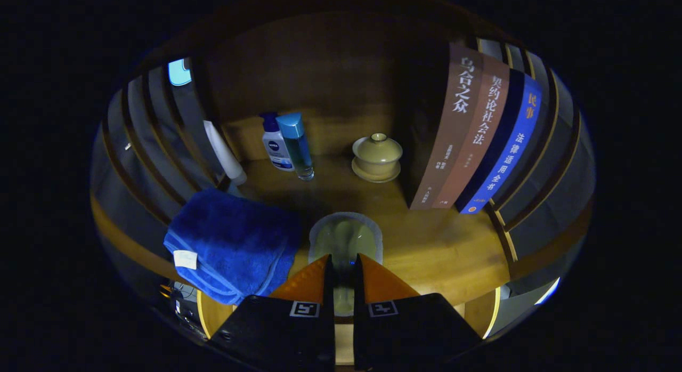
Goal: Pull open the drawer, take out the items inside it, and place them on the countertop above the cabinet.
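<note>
Placing: you look to be at the put-down step, with the pad (pixel 345 240) over the countertop (pixel 437 255), low in the middle of the frame.
Gripper: your gripper (pixel 343 265) has its orange fingers (pixel 306 281) drawn close, a thin gap between them, and the pad's near edge sits in that gap; they seem to pinch it.
Pad: pale green with a grey rim, it reaches forward from the fingertips, lying on or just above the wood; I cannot tell which.
Neighbours: blue towel (pixel 232 244) just left of the pad, bottles (pixel 287 145) at upper left, lidded cup (pixel 376 158) beyond at centre, books (pixel 479 137) at upper right.
Next: judging from this, let go gently, then back out straight so the towel is not dragged.
</note>
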Tool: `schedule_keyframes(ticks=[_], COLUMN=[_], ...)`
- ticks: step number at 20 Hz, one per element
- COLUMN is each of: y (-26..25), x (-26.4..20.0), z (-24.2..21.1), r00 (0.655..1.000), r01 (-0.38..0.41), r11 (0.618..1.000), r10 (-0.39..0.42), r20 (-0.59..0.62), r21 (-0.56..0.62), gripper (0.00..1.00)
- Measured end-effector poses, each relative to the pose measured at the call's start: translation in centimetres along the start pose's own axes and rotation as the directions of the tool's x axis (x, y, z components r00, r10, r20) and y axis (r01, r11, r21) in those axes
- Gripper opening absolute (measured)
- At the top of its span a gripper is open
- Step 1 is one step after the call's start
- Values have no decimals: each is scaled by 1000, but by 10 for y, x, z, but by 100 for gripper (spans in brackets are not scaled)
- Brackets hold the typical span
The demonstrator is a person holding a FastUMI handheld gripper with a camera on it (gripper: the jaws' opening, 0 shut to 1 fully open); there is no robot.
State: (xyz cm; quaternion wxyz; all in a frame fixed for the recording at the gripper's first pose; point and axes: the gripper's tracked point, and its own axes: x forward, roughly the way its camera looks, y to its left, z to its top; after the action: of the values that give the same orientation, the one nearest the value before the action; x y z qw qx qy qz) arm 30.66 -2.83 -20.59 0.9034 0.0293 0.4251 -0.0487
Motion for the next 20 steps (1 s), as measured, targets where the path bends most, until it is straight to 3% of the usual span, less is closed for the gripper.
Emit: schedule_keyframes(ticks=[5, 9, 11, 14, 20], y=[0, 2, 0, 1, 3], x=[15, 10, 6, -8, -62], z=[1, 4, 5, -2, -27], r00=[1000, 1000, 999, 999, 988], r01=[-9, -29, -29, -39, -51], r11=[1000, 999, 998, 998, 997], r10=[9, 29, 29, 36, 43], r20=[-12, 6, 17, 38, 148], r21=[27, 45, 53, 58, 53], gripper=[28, 80, 90, 100, 100])
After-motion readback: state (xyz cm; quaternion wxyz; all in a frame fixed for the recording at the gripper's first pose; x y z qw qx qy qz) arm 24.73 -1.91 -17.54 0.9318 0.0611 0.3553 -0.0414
